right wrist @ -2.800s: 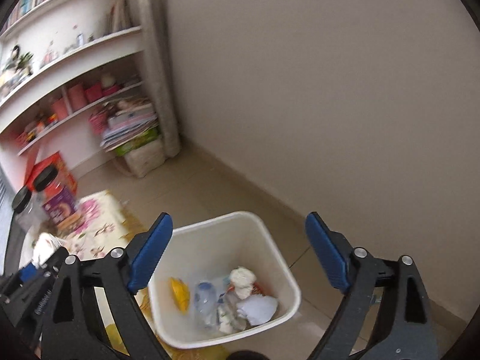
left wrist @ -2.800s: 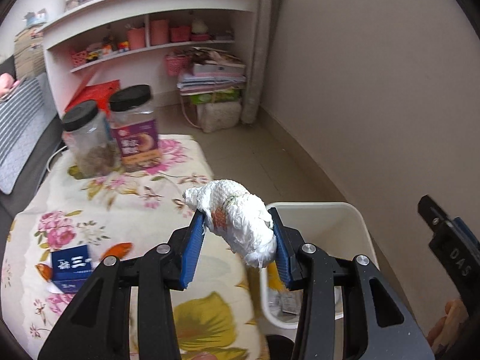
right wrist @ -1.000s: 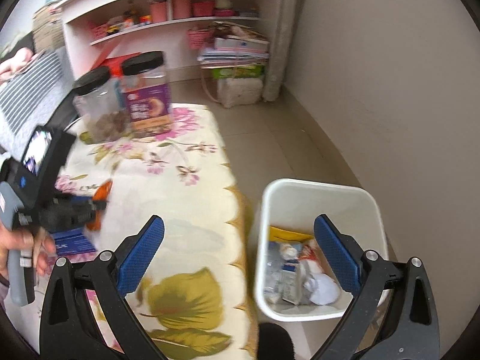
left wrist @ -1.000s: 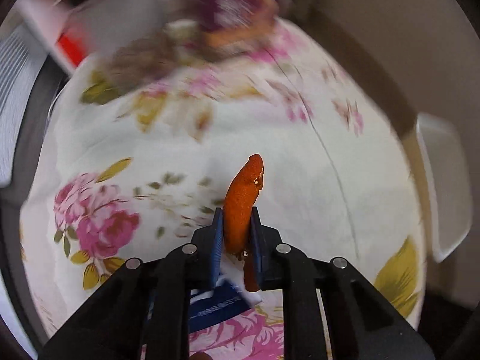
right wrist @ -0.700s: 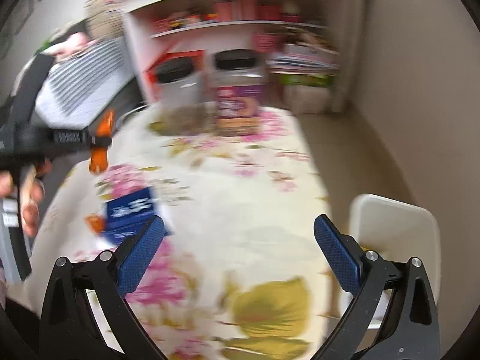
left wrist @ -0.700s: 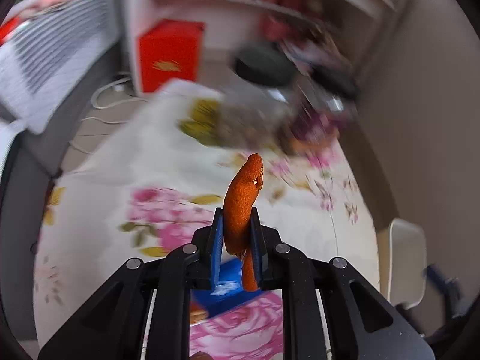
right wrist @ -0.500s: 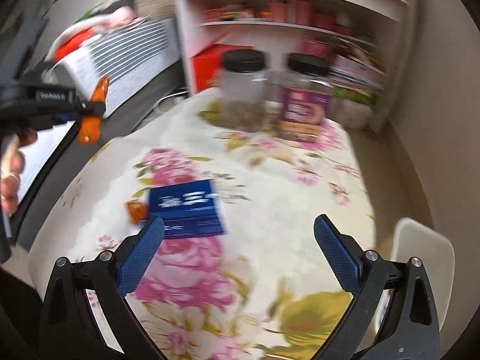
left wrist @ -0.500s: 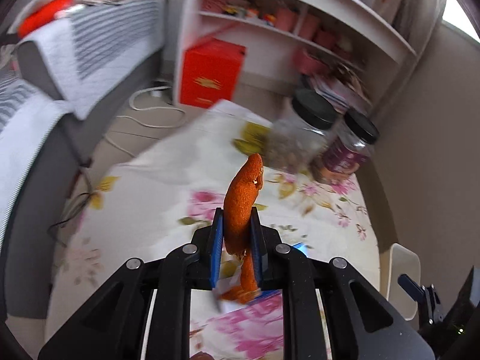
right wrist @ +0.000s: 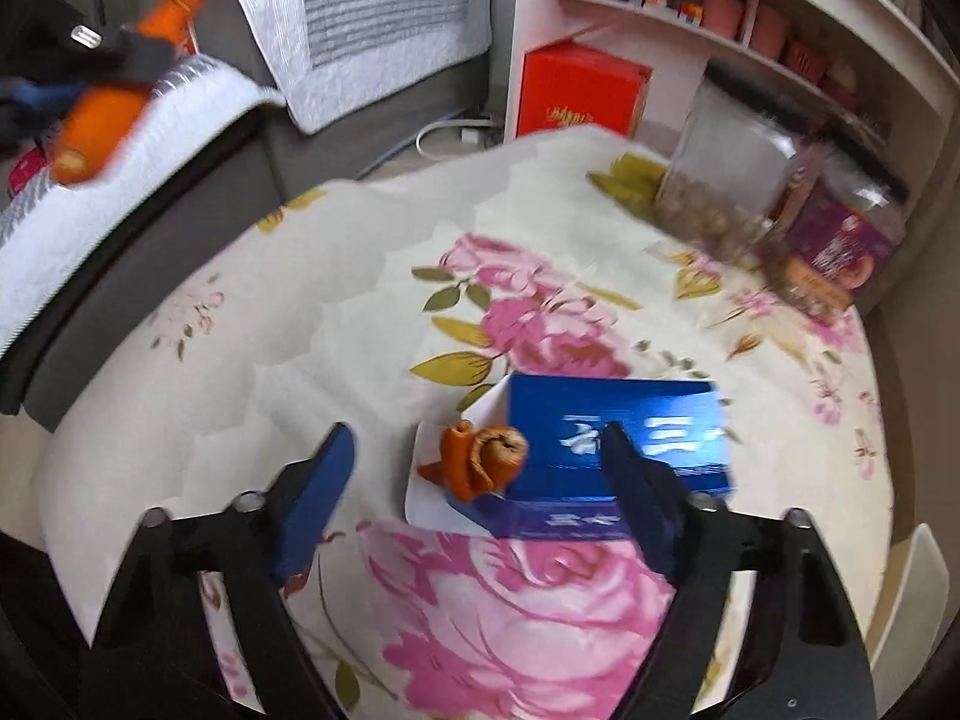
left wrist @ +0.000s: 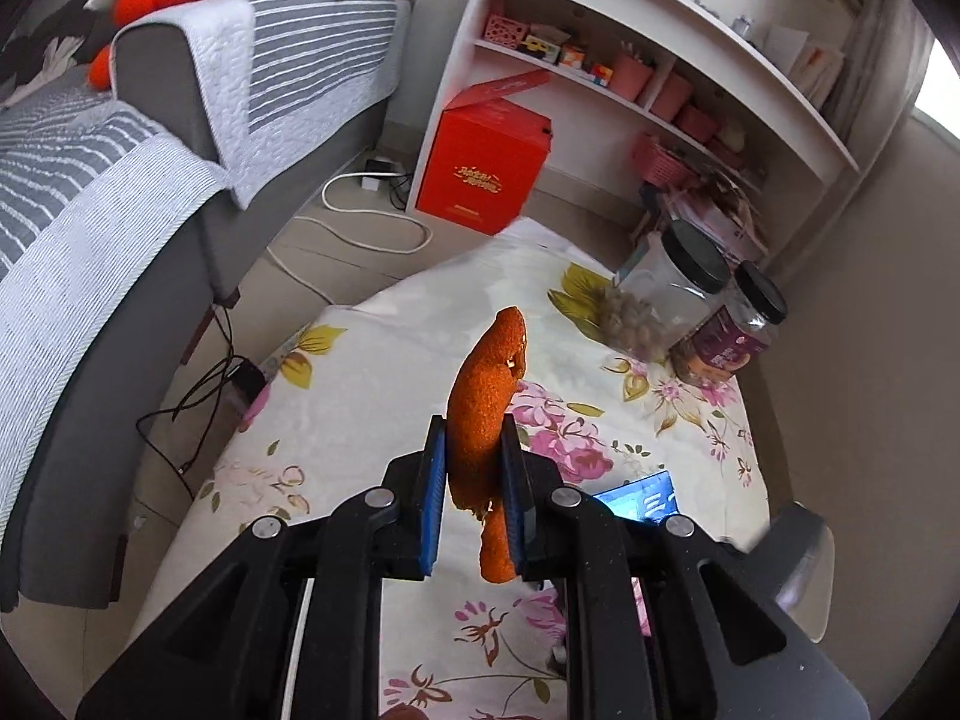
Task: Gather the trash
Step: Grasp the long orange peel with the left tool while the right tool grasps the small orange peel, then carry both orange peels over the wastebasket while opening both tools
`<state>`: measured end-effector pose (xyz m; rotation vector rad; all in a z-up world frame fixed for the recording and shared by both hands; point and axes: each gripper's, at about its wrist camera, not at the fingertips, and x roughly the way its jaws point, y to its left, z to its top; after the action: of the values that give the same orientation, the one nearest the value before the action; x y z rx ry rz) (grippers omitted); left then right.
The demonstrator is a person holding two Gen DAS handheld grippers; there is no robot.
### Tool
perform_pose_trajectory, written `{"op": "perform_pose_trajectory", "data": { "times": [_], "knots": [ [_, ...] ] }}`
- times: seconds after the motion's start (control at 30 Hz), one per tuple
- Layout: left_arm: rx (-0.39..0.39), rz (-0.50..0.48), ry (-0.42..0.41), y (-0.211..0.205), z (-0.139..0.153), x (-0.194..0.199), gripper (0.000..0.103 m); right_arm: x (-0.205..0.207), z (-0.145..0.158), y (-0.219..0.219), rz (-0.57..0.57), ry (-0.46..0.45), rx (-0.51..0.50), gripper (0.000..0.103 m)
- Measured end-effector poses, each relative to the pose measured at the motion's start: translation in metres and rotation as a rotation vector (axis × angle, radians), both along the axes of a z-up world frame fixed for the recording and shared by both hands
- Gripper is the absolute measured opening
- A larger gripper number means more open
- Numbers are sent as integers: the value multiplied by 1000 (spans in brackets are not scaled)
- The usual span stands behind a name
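My left gripper [left wrist: 471, 450] is shut on a long strip of orange peel [left wrist: 483, 396] and holds it high above the floral table [left wrist: 384, 384]. The same peel [right wrist: 102, 114] shows blurred at the upper left of the right wrist view. My right gripper [right wrist: 480, 480] is open and empty, low over the table, with a curled piece of orange peel [right wrist: 483, 459] between its fingers. That peel lies on white paper [right wrist: 429, 486] against a blue box [right wrist: 618, 438]. The white bin's rim [right wrist: 909, 594] shows at the lower right.
Two black-lidded jars [left wrist: 678, 294] [left wrist: 738, 330] stand at the table's far end. A grey sofa with striped covers [left wrist: 120, 180] runs along the left. A red box [left wrist: 486, 168] and white shelves [left wrist: 660, 66] stand behind. Cables [left wrist: 198, 384] lie on the floor.
My left gripper has risen and swung left with the orange peel strip. My right gripper has dropped closer to the table, over the curled peel and blue box.
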<state>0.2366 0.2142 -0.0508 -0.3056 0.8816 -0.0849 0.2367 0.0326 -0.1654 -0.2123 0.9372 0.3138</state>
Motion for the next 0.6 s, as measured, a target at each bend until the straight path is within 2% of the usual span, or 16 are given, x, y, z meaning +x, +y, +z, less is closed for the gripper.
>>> {"op": "perform_pose_trajectory", "data": {
  "times": [0.03, 0.1, 0.2, 0.3, 0.47, 0.6],
  "knots": [
    [-1, 2, 0, 3, 0, -1, 17, 5, -8, 2, -1, 18, 0, 47],
    [1, 5, 0, 8, -1, -3, 17, 10, -14, 4, -8, 28, 9, 25],
    [1, 18, 1, 17, -2, -6, 17, 12, -5, 1, -21, 26, 83, 21],
    [-9, 38, 6, 27, -5, -7, 17, 12, 12, 3, -14, -14, 113, 21],
    [-12, 58, -15, 33, -1, -13, 17, 12, 58, 4, -6, -94, 207, 21],
    [5, 65, -52, 31, 5, -19, 17, 3, 93, 3, 5, -177, 226, 21]
  ]
}}
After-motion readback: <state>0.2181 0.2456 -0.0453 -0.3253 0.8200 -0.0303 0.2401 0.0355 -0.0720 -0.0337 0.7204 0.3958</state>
